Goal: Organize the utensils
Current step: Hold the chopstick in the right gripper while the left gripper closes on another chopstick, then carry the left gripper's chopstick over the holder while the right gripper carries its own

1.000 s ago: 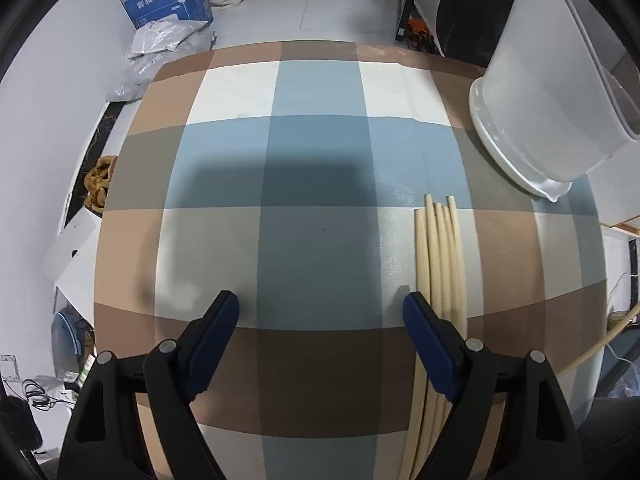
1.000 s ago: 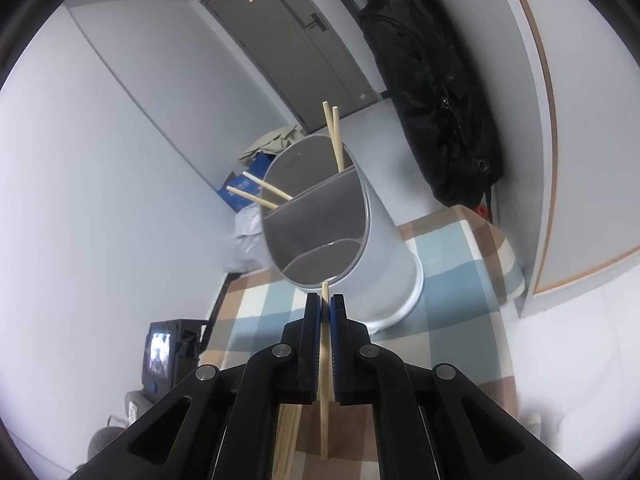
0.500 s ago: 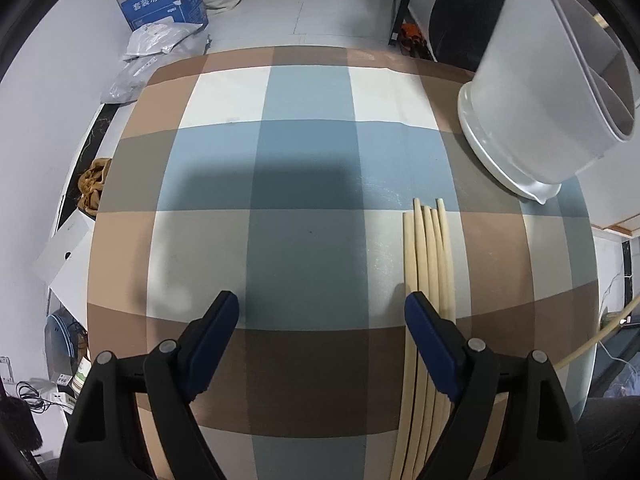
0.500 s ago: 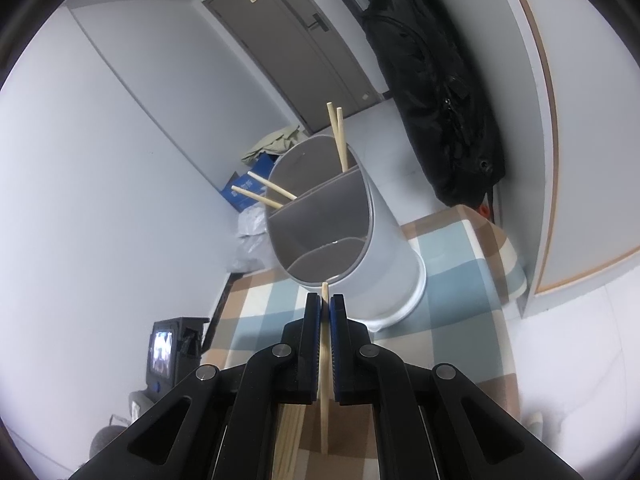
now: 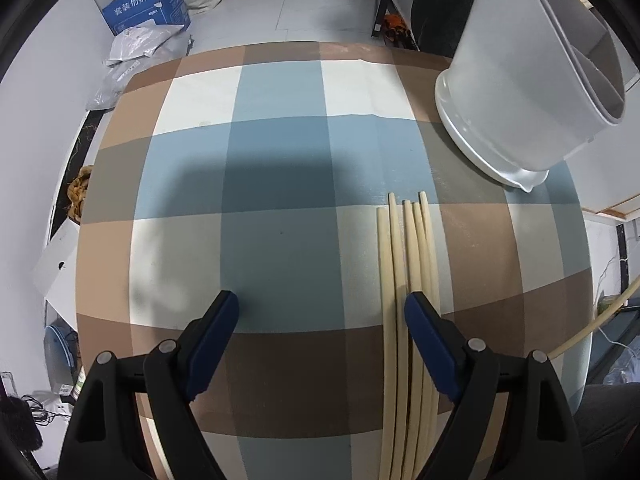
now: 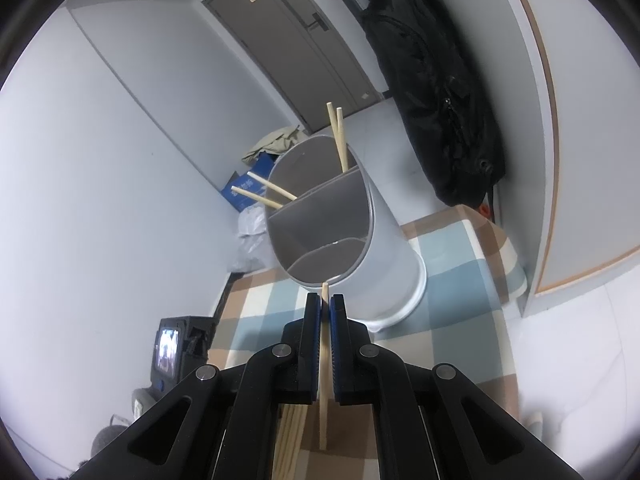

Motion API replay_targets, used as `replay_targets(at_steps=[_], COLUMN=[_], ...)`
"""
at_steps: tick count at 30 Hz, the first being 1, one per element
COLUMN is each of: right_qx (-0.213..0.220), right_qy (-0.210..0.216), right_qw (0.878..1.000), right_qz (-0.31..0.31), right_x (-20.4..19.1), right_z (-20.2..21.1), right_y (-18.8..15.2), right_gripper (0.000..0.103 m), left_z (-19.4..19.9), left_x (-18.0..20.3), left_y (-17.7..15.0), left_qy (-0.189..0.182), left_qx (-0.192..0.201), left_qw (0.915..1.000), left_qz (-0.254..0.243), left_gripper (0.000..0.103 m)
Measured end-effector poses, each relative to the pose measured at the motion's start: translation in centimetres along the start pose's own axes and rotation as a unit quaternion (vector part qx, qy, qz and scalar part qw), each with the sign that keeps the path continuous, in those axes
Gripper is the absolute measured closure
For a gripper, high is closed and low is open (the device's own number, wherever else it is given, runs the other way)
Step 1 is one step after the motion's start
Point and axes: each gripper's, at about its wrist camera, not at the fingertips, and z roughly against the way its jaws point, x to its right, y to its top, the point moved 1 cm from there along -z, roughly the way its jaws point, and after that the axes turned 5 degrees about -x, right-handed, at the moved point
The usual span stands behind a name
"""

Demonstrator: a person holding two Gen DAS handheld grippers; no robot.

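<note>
**One chopstick clamped, five lying loose**

The right hand-held gripper (image 6: 325, 304) is closed on a single pale chopstick (image 6: 323, 364), which runs up between the two blue pads and pokes out just past their tips. Its free end sits just below the near rim of the white utensil holder (image 6: 384, 248), a round container split by grey dividers into compartments. Four more chopsticks already stand in the holder's far compartment: two leaning left (image 6: 262, 193), two nearly upright (image 6: 338, 136).

The left hand-held gripper (image 5: 322, 308) points steeply down at the checked surface (image 5: 280, 160), jaws spread wide with nothing between them. A row of five chopsticks (image 5: 404, 248) lies side by side on the cloth; the right fingertip (image 5: 420, 312) hangs over that row, while the left one is over bare cloth. The holder (image 5: 516, 92) stands beyond the chopsticks, near the surface's far right corner.

On the floor past the surface, a blue cardboard box (image 5: 148, 8) carries white Chinese characters, "套装勿拆". Smaller print below is too fine to read.
</note>
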Motion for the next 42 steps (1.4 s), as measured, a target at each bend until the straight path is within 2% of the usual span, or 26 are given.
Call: replay_targets(at_steps=[7,11,18,19,21,23,24,25,28,30,34,37,40,42], right_qx=[0.002,0.001,0.002,0.003,0.003,0.004,0.004,0.002,0.002,0.004,-0.002,0.004,0.012,0.019], right_qy=[0.001,0.002,0.001,0.000,-0.001,-0.004,-0.005,-0.007,-0.013,-0.019,-0.017,-0.021,-0.018,-0.023], right_qw=[1.000,1.000,1.000,1.000,1.000,1.000,1.000,1.000,1.000,1.000,0.999,0.998,0.997,0.994], right_qz=[-0.002,0.001,-0.001,-0.002,-0.001,0.002,0.004,0.006,0.013,0.022,0.035,0.054,0.079,0.105], right_x=[0.0,-0.1,0.0,0.0,0.0,0.0,0.0,-0.1,-0.3,-0.5,-1.0,-1.8,-3.0,-4.2], right_z=[0.0,0.0,0.1,0.1,0.1,0.1,0.1,0.0,-0.1,-0.1,-0.2,0.0,0.6,1.0], right_y=[0.0,0.0,-0.1,0.0,0.0,0.1,0.1,0.1,0.1,0.1,-0.2,-0.5,-0.7,-0.8], right_gripper=[0.099,0.099,0.099,0.099,0.099,0.099,0.099,0.099,0.099,0.099,0.099,0.099,0.099,0.099], left_z=[0.2,-0.4,-0.7,-0.7,-0.6,-0.4,-0.4,-0.5,-0.7,-0.6,2.5,6.1,10.2,12.1], left_x=[-0.6,-1.1,-1.1,-0.9,-0.7,0.2,0.4,0.8,1.1,0.8,-0.5,-0.9,-1.0,-1.3], left_y=[-0.8,-0.4,0.9,1.3,1.9,2.2,2.3,2.6,2.8,2.8,2.5,1.8,0.3,-0.4], left_qy=[0.004,0.028,0.029,0.028,0.025,0.020,0.018,0.017,0.032,0.018,-0.015,-0.041,-0.061,-0.070], left_qx=[0.000,0.000,0.005,0.007,0.013,0.016,0.015,0.010,0.016,0.022,0.078,0.141,0.219,0.257], left_qw=[0.9998,0.9994,0.9993,0.9994,0.9996,0.9996,0.9996,0.9995,0.9987,0.9990,0.9968,0.9892,0.9738,0.9639], left_qz=[0.019,0.020,0.021,0.019,0.010,-0.007,-0.015,-0.023,-0.038,-0.034,-0.008,0.005,0.003,0.003], left_gripper=[0.020,0.021,0.023,0.028,0.047,0.087,0.096,0.102,0.102,0.102,0.102,0.102,0.102,0.102])
